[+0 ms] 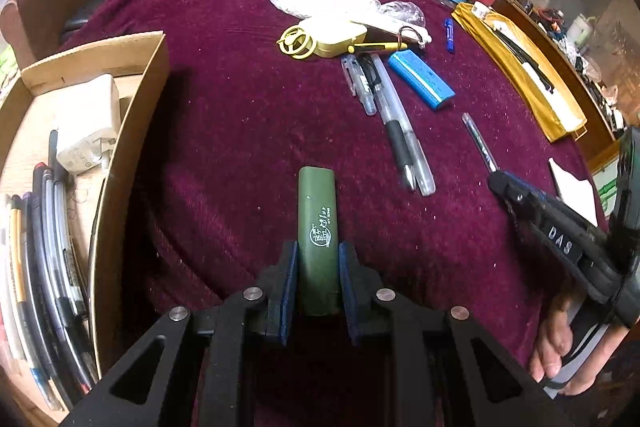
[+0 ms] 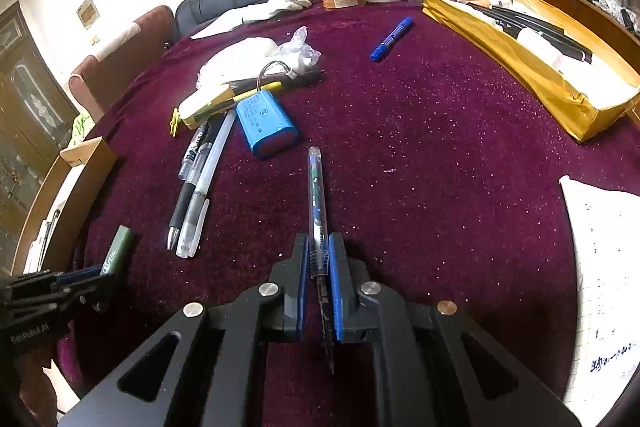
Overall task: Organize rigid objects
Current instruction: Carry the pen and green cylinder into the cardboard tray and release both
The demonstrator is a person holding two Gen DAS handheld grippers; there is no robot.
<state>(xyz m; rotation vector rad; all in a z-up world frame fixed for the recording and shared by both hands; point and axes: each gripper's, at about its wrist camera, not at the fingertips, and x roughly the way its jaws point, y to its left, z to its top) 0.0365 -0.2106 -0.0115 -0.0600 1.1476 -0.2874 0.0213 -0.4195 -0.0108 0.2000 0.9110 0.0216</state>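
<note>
Grip looks firm on both sides: left hand-held gripper (image 1: 318, 267) clamps the green case (image 1: 318, 223) near its base, above the bench (image 1: 240, 131), just right of the cardboard box (image 1: 132, 131). Right hand-held gripper (image 2: 318, 263) pinches a clear pen (image 2: 316, 199) low down. Both look light, stiff, slick; hold mid-body.

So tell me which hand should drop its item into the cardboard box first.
Left. The left gripper holds the green case right beside the cardboard box; the right gripper, holding a clear pen, sits farther away.
</note>
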